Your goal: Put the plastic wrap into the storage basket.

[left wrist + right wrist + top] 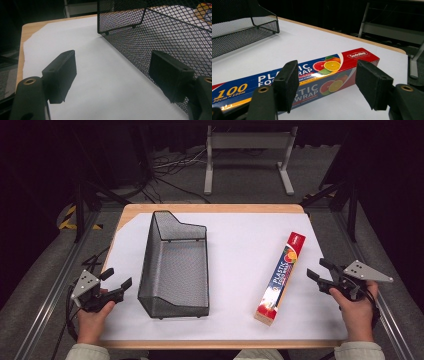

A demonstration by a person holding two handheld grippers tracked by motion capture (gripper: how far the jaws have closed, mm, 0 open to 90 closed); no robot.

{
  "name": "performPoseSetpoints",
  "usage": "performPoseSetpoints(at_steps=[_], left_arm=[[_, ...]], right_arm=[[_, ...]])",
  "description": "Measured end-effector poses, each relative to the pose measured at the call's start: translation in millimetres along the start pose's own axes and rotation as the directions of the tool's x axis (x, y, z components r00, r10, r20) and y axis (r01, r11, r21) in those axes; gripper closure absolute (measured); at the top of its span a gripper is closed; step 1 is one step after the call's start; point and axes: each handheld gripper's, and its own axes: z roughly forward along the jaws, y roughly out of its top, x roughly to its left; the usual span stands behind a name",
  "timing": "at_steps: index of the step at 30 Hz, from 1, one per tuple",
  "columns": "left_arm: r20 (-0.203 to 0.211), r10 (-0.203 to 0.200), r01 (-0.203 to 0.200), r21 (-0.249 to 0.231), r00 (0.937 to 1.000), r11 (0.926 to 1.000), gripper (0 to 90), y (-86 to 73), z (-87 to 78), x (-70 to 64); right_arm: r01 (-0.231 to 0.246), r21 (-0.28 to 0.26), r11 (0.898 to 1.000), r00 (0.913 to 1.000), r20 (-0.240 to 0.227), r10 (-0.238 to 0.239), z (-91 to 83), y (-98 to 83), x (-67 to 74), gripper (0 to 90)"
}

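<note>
With nothing held, the wide-open right gripper (316, 269) at the frame's lower right should be squared across the box (280, 277) at mid-length before being closed.

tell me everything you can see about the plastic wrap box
The plastic wrap box is a long, slim carton, glossy card by its look, blue along the middle with white lettering, red at both ends, with citrus fruit pictures. It looks closed and lies flat on the white sheet, right of the mesh basket, slanted. The right gripper is open beside it, not touching.
</note>
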Motion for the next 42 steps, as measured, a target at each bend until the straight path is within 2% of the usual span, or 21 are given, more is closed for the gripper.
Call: performPoseSetpoints(at_steps=[5,11,16,18,20,24,26,33,42], left_arm=[[-0.004,0.015,-0.015,0.009,0.9999,0.9998,23.0,0.5,1.3,-1.7],[-0.007,0.018,-0.017,0.01,0.9998,0.9998,23.0,0.4,0.6,-1.3],[-0.008,0.019,-0.019,0.007,0.9998,0.9998,23.1,1.1,0.1,-1.8],[-0.008,0.018,-0.018,0.006,0.9998,0.9998,23.4,1.1,0.1,-1.9],[-0.01,0.017,-0.017,0.006,0.9998,0.9998,23.6,1.1,0.1,-2.0],[-0.012,0.015,-0.015,0.004,0.9998,0.9999,24.3,1.3,0.5,-2.3],[-0.011,0.017,-0.017,0.01,0.9998,0.9998,24.4,1.2,0.8,-2.2],[-0.015,0.011,-0.011,0.013,0.9998,0.9999,24.5,1.0,1.5,-1.8],[-0.015,0.01,-0.009,0.023,0.9998,0.9997,24.5,1.0,3.3,-1.1]], right_arm=[[0.004,0.011,1.0,1.0,-0.009,-0.004,-0.2,0.1,1.3,41.9],[0.013,0.044,0.999,0.9997,-0.021,-0.012,-1.0,1.3,1.8,63.4],[0.027,0.058,0.998,0.9995,-0.02,-0.026,-2.0,3.8,5.7,74.2],[0.018,0.064,0.998,0.9997,-0.016,-0.017,-2.8,4.8,6.6,83.9],[0.01,0.08,0.997,0.9998,-0.016,-0.008,-2.5,5.4,6.5,90.0],[-0.015,0.142,0.99,0.9998,0.017,0.013,4.6,7.6,4.8,90.0],[-0.015,0.171,0.985,0.9994,0.032,0.01,9.0,9.6,4.3,90.0],[-0.005,0.216,0.976,0.9985,0.055,-0.007,21.8,19.2,1.3,90.0],[-0.023,0.299,0.954,0.9933,0.115,-0.012,40.9,31.7,-9.2,90.0]])
